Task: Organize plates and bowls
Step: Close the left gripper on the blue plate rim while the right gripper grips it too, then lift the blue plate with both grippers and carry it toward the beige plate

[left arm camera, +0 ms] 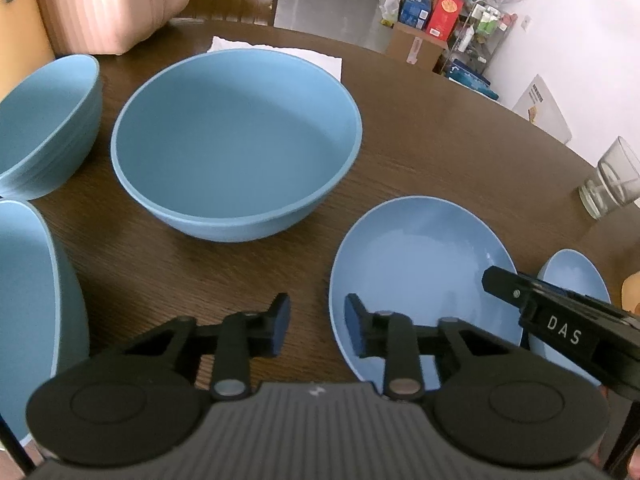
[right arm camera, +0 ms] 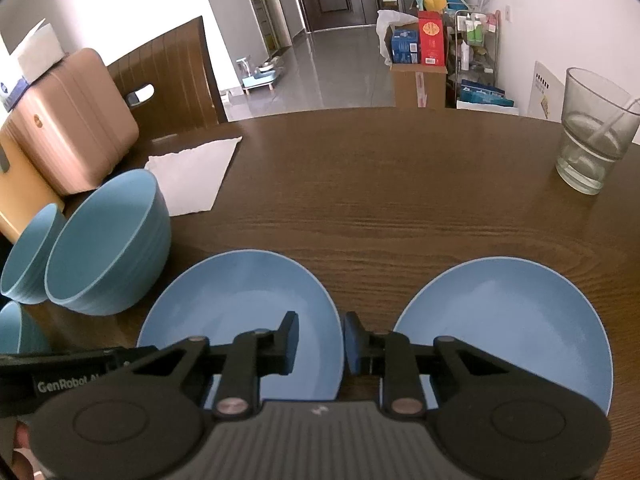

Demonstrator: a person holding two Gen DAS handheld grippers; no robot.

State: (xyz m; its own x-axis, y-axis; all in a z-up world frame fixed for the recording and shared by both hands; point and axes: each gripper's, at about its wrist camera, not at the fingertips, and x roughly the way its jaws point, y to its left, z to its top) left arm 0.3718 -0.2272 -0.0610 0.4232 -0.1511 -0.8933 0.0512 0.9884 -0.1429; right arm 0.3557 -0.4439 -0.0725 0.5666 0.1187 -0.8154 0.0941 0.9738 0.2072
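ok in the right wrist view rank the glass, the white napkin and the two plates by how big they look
1. Right plate and left plate: they look about alike, and both sit nearest the camera, so I won't split them.
2. White napkin.
3. Glass, though fisheye stretch at the edge makes this unsure.

Bare table [right arm camera: 400, 184] lies open from my 11 to 1 o'clock; bowls [right arm camera: 108, 244] block 9 to 10, a glass [right arm camera: 592, 132] stands at 2, plates [right arm camera: 248, 304] lie just below.
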